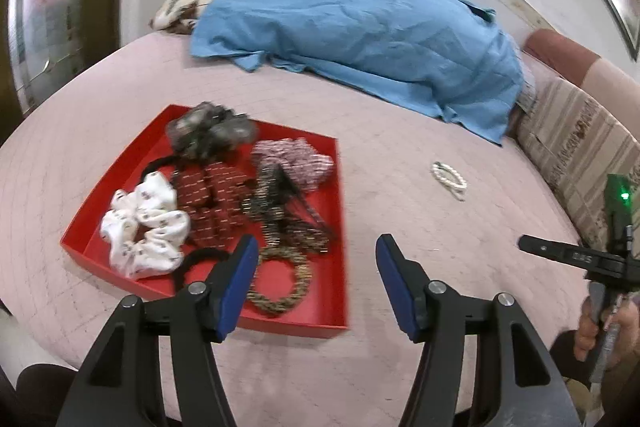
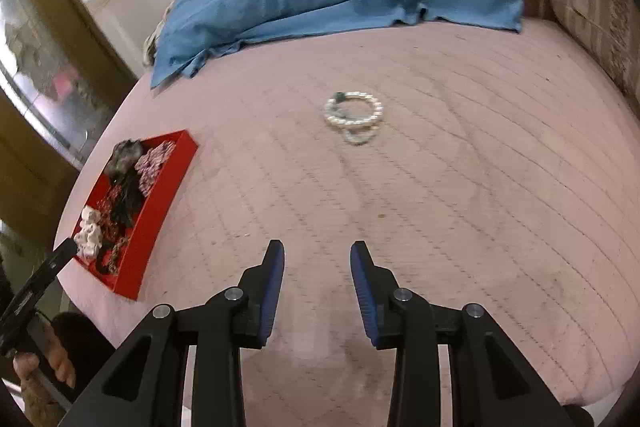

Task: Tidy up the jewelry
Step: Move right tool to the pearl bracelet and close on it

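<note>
Right gripper (image 2: 317, 253) gapes; pearl bracelet (image 2: 354, 113) well ahead.

the right hand-held gripper (image 2: 317, 263) hangs parted over the bed (image 2: 460, 187). a pearl bracelet (image 2: 354, 115) lies mid-bed; a red tray (image 2: 160, 211) of scrunchies (image 2: 90, 233) sits at the left edge.

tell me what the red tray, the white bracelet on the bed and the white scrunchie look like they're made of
Red tray: probably rigid card or plastic, smooth matte finish, with thin, flat, straight walls; the blur leaves it open.
White bracelet: a ring of small round beads, pearl-like with a slight sheen; real or imitation can't be told.
White scrunchie: soft woven fabric, gathered into ruffles, with a small dark print.
</note>
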`<state>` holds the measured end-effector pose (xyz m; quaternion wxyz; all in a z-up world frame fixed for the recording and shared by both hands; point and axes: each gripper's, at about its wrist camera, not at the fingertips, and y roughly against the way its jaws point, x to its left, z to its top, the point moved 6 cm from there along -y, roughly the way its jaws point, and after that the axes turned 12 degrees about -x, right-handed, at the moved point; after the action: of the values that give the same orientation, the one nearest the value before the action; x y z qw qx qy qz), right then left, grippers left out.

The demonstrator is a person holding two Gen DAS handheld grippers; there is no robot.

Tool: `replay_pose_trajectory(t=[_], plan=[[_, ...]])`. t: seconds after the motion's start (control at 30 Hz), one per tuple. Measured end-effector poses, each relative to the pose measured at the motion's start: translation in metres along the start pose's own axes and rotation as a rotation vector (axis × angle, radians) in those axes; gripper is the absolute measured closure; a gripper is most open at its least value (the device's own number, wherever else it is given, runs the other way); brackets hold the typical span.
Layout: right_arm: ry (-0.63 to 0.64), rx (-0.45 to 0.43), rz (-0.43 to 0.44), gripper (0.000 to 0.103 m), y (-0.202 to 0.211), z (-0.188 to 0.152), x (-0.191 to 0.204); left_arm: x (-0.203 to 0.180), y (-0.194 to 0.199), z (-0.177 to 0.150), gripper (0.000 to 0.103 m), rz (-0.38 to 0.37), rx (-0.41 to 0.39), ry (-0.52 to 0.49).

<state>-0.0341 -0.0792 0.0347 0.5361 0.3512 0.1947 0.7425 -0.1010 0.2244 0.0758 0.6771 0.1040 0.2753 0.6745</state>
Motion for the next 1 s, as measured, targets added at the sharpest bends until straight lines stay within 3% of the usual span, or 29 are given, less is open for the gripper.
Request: replay_pose_trajectory(t=[0.33, 0.57, 0.77, 0.83, 0.87, 0.9, 1.0], plan=[[-0.042, -0.035, 0.016, 0.065, -0.015, 0.013, -0.030, -0.065, -0.006, -0.005, 0.041, -0.072, 0.064, -0.050], [-0.034, -0.033, -0.010, 0.065, -0.079, 0.070, -0.048, -0.098, -0.017, -0.027, 0.041, -0.101, 0.130, -0.129], [0.012, 0.008, -0.026, 0.066, -0.136, 0.097, -0.045, -0.096, -0.034, -0.036, 0.041, -0.102, 0.177, -0.133], [0.047, 0.029, -0.054, 0.072, -0.152, 0.096, -0.044, -0.093, -0.040, -0.037, 0.041, -0.097, 0.190, -0.123], [0.067, 0.042, -0.074, 0.078, -0.160, 0.095, -0.045, -0.092, -0.043, -0.037, 0.041, -0.096, 0.197, -0.115], [0.083, 0.061, -0.099, 0.093, -0.169, 0.093, -0.047, -0.090, -0.045, -0.037, 0.041, -0.096, 0.202, -0.110], [0.036, 0.036, -0.102, 0.093, -0.167, 0.095, -0.058, -0.091, -0.051, -0.035, 0.041, -0.097, 0.212, -0.103]])
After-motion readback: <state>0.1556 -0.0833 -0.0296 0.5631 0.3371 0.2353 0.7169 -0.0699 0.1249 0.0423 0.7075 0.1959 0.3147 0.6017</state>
